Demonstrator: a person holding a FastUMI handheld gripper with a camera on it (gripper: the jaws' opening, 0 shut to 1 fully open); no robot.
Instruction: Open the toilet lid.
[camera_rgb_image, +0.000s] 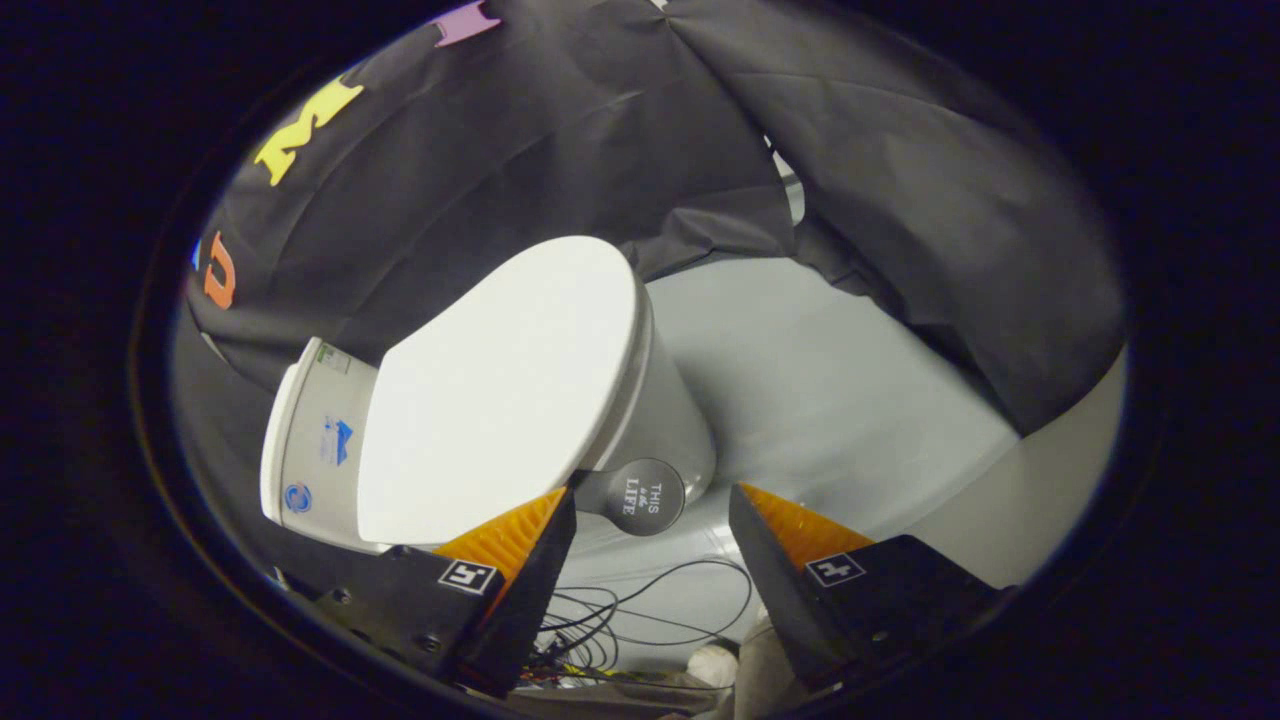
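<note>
My tool (650, 520) is spread wide, with nothing between the fingers; cables (640, 610) lie on the floor (850, 400) in the gap below them. One finger's tip sits at the near edge of the toilet lid (500, 390), touching it or just short of it; I cannot tell which. The other finger stands apart from the lid, over bare floor.

Just ahead, between the fingertips, a round grey knob (640, 497) projects from the lid's front edge. It appears to be the lifting handle. The lid lies closed on the toilet bowl (665, 420). Beyond the lid stands the tank (320, 440), and behind it hangs the booth's cloth wall (560, 130).

Judgement: the lift has not begun, and the tool is in the approach step.

Risks from here:
- Closing the fingers off-centre on the knob. Cause: the knob sits nearer one finger than the other, so one pad may meet it first and push it aside.
- Slipping off a smooth round handle during the lift. Cause: a shallow pinch.
- Jamming a fingertip against the lid's rim. Cause: advancing without re-centring.
- Lifting the lid along a straight path rather than its hinge arc, which would pull the knob out of the grip.
</note>
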